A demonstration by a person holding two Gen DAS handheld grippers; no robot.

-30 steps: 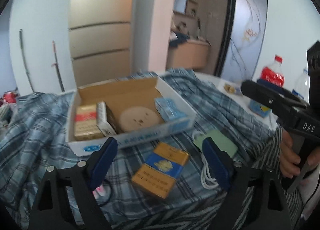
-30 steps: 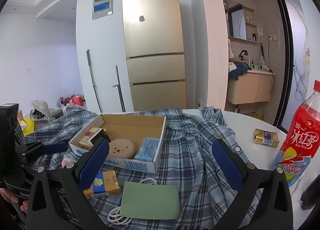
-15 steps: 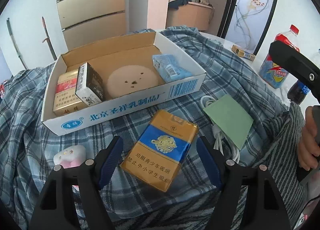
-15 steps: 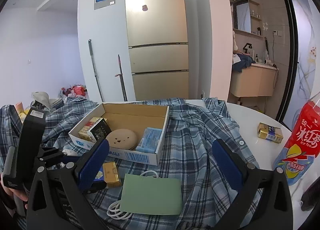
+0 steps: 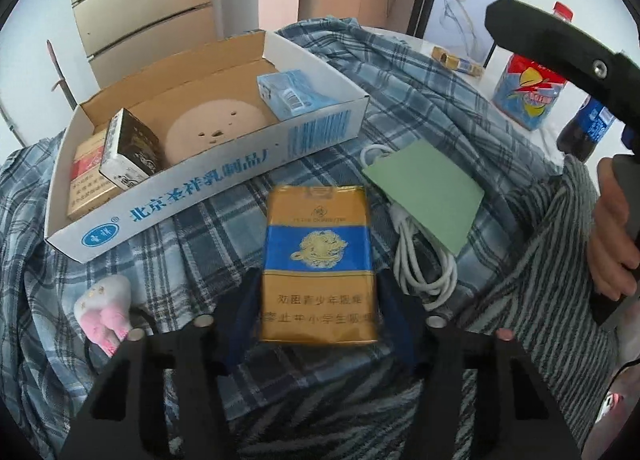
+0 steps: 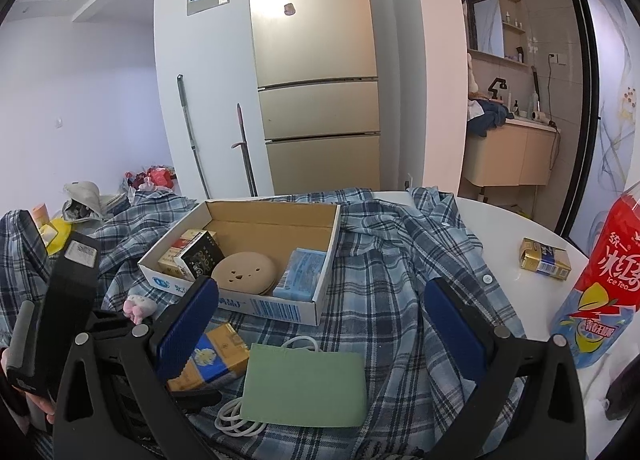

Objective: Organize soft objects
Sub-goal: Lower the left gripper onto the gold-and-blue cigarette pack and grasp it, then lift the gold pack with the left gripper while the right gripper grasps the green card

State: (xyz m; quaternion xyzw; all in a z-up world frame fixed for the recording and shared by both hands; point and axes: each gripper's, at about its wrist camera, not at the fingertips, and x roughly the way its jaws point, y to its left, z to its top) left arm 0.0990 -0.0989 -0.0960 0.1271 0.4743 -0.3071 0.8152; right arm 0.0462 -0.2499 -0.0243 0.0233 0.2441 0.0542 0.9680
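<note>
Left tongs (image 5: 318,302): closed on gold-and-blue pack (image 5: 318,256), blue pads (image 5: 246,300) flat against both long sides at its near end.
Ahead of left tongs: white box (image 5: 224,176) on plaid cloth (image 5: 404,92); two packs, a tan disc (image 5: 218,130) and a blue tissue pack (image 5: 294,94) inside.
Right of left tongs: green pouch (image 5: 426,190) over coiled white cable (image 5: 424,272).
Left of left tongs: pink-and-white plush (image 5: 106,306), just beside.
Pack look: flat, glossy foil, far end slightly blurred.
Risk, left view: judged liable to pivot or slip out, gripped only near one end on slick wrap; too hard a squeeze could dent it.
Right tongs (image 6: 322,326): spread wide, holding nothing, hovering above the pouch.
Left of right tongs: same pack, partly hidden behind the near pad.
Risk, right view: left tool near; the two could knock together on the way to the box.
</note>
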